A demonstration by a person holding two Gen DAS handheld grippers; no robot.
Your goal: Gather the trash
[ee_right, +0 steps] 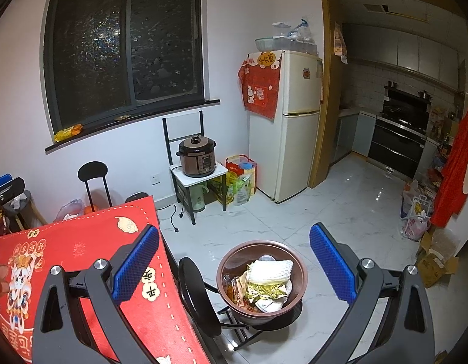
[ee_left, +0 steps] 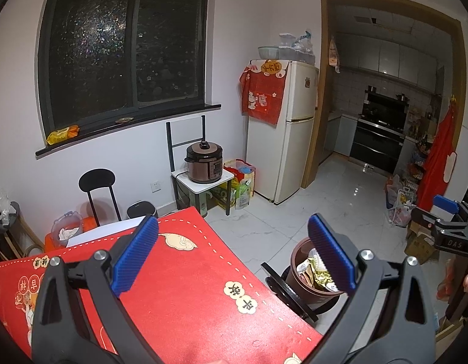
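Note:
A brown round trash bin (ee_right: 261,276) stands on a black chair seat beside the table, filled with wrappers and a white foam net (ee_right: 271,268). My right gripper (ee_right: 234,270) hovers above it, open, with nothing between its blue pads. In the left wrist view the same bin (ee_left: 312,276) shows past the corner of the red tablecloth (ee_left: 185,285). Held over the cloth, my left gripper (ee_left: 234,261) is open and empty. The right gripper (ee_left: 446,221) appears at that view's right edge.
A black chair (ee_right: 197,294) sits between table and bin. Further back are a pressure cooker (ee_right: 197,157) on a small white stand, a fridge (ee_right: 294,124), bags on the floor and a doorway to the kitchen. White tiled floor (ee_right: 340,212) lies open beyond the bin.

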